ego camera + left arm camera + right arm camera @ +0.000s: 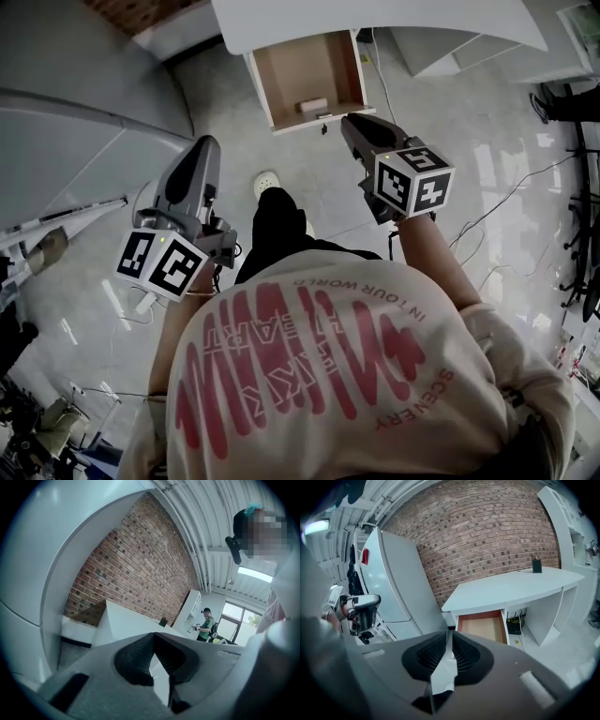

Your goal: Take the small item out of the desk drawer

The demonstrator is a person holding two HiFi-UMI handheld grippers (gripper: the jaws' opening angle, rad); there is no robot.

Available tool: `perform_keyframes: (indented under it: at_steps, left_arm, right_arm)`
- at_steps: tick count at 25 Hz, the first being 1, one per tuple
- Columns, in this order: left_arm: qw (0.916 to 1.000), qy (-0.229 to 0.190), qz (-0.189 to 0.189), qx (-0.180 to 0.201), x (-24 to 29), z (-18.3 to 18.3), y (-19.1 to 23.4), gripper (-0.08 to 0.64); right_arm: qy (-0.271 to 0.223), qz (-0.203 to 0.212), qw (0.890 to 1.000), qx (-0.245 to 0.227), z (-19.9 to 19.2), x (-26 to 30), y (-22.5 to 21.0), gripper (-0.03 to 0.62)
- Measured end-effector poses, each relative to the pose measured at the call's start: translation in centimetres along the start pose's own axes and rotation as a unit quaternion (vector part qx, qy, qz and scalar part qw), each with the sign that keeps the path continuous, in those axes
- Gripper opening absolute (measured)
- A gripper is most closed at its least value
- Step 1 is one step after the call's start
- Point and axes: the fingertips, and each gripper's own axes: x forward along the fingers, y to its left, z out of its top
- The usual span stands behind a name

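Held right gripper just short of the open drawer under the white surface, with fingers a crack apart, gripping nothing. Spotted the small item, possibly a pale block, lying inside near the drawer's front wall. Held left gripper aside, with fingers pressed together.

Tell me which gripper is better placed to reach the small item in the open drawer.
Right. The right gripper sits just before the drawer and faces it, near the small item; the left gripper hangs farther back, aimed elsewhere.
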Motion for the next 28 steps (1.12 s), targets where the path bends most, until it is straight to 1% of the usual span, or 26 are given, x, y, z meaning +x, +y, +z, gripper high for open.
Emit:
perform_keyframes:
  at_steps: [2, 6, 11, 14, 17, 20, 22, 25, 28]
  left_arm:
    - [0.9999, 0.008, -0.002, -0.009, 1.5, -0.2, 1.8, 0.003]
    - [0.9997, 0.018, 0.002, -0.015, 4.2, 0.0, 5.1, 0.003]
    - [0.9989, 0.047, 0.005, -0.001, 6.3, -0.3, 8.3, 0.003]
    - [0.9985, 0.055, 0.002, -0.006, 7.3, -0.5, 10.5, 0.003]
    - [0.9978, 0.063, -0.004, -0.02, 8.1, -0.6, 12.8, 0.003]
    - [0.9964, 0.078, -0.009, -0.032, 9.1, -1.1, 14.2, 0.002]
    - [0.9948, 0.097, -0.011, -0.029, 9.8, -1.5, 14.9, 0.003]
    - [0.9914, 0.13, -0.015, -0.013, 10.6, -2.1, 16.2, 0.003]
    - [0.9899, 0.139, -0.021, -0.015, 11.2, -2.4, 17.3, 0.003]
  right_arm:
    - [0.012, -0.009, 1.0, 0.004, -0.4, 1.8, -0.9, 0.06]
    - [0.033, -0.022, 0.999, 0.013, -0.9, 4.8, -2.4, 0.075]
    - [0.051, -0.037, 0.997, 0.049, -1.3, 7.3, -3.7, 0.089]
    - [0.064, -0.051, 0.995, 0.059, -1.6, 9.1, -4.6, 0.089]
    - [0.082, -0.06, 0.993, 0.06, -2.3, 11.5, -5.0, 0.091]
    - [0.109, -0.064, 0.99, 0.062, -3.4, 13.0, -5.3, 0.097]
    - [0.128, -0.066, 0.988, 0.061, -4.0, 13.7, -5.6, 0.098]
    - [0.153, -0.071, 0.984, 0.054, -4.8, 14.9, -5.6, 0.103]
    - [0.172, -0.076, 0.981, 0.047, -5.5, 16.0, -5.6, 0.106]
